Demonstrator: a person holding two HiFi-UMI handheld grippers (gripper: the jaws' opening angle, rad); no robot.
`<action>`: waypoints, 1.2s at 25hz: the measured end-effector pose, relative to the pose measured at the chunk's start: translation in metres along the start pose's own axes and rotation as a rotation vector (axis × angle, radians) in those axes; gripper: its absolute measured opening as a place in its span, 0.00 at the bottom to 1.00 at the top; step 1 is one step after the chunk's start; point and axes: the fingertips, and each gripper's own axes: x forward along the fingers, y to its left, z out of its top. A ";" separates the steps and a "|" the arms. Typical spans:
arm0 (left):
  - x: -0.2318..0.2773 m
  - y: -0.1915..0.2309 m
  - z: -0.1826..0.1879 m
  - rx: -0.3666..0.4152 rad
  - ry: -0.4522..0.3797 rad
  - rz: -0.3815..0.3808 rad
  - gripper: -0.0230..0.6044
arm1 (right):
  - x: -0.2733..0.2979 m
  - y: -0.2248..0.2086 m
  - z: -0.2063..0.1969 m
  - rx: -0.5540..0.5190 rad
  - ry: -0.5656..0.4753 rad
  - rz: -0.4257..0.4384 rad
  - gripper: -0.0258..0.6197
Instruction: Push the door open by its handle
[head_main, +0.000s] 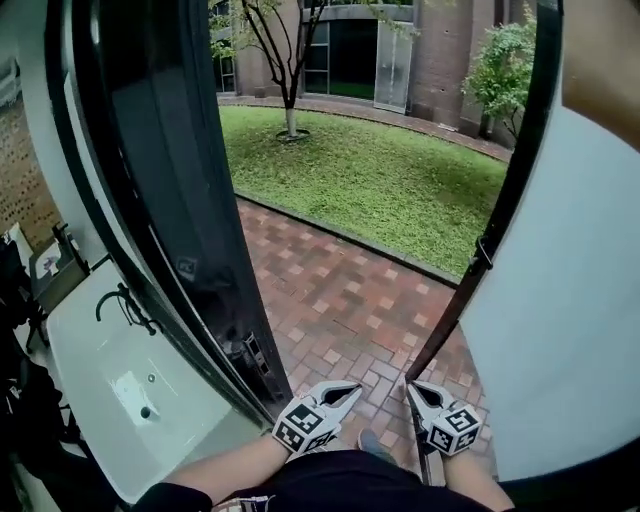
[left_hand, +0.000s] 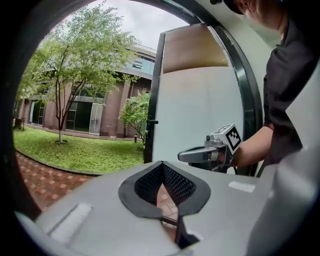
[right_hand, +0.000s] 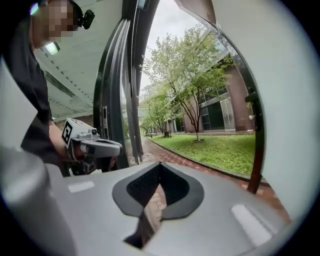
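Pointing forward: left gripper (head_main: 352, 392) and right gripper (head_main: 413, 390) are held side by side, low in the doorway.
Left jaws: closed tip to tip, nothing held.
Right jaws: closed tip to tip, nothing held.
Door (head_main: 560, 330): white, swung open, just beside the right gripper.
Handle (head_main: 484, 250): seen on the door's black edge.
Beyond: brick paving (head_main: 340, 300), lawn (head_main: 380, 180).

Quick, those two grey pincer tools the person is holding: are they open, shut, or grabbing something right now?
Grey two-jaw left gripper: closed, tips together, holding nothing.
Grey two-jaw right gripper: closed, tips together, holding nothing.
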 end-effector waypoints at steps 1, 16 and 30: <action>-0.014 -0.014 0.000 -0.015 0.004 -0.015 0.04 | -0.017 0.011 0.004 0.005 -0.006 -0.017 0.04; -0.129 -0.160 -0.042 -0.079 -0.042 0.037 0.04 | -0.205 0.126 0.003 -0.037 -0.116 -0.062 0.04; -0.148 -0.293 -0.038 -0.108 -0.059 -0.037 0.04 | -0.350 0.203 -0.072 0.051 -0.066 -0.108 0.04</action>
